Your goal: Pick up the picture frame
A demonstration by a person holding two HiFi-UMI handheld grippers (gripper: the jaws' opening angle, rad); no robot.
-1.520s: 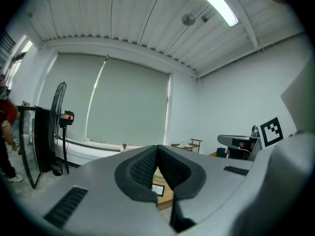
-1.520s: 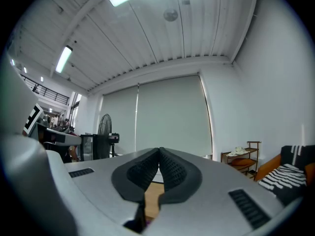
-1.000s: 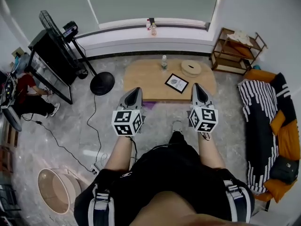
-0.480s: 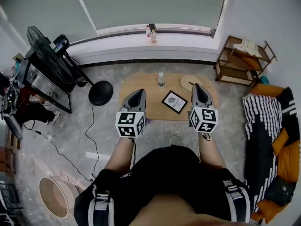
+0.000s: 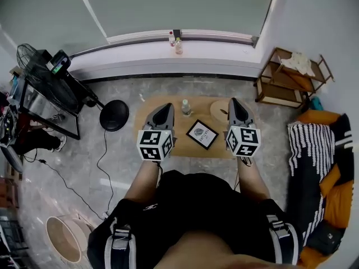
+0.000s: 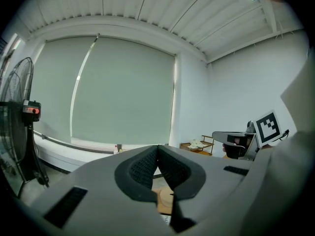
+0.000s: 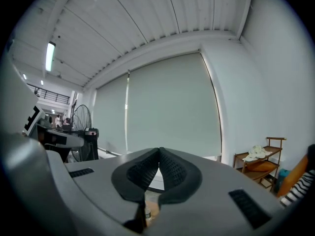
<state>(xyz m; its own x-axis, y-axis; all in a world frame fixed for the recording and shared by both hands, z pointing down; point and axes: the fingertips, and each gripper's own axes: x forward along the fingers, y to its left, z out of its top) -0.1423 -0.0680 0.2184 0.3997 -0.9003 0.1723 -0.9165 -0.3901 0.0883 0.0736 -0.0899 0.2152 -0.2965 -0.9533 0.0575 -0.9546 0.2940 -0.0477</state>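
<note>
Black-edged picture frame lying flat and slightly askew on the low wooden table, face up, so reachable only from above or by an edge. Just beside it a small bottle and a round wooden disc, both near enough to call for care.

Out in front of the body, left gripper and right gripper held level, one either side of the frame in the head view, well above the tabletop and touching nothing. Both pairs of jaws pressed together, ribbed pads meeting, nothing between them; carried closed, probably for want of any grasp due yet.

Likely stage: approach, frame not yet picked up. Next need, by judgement: lowering toward the table and opening one pair of jaws wide enough to take the frame's rim.
</note>
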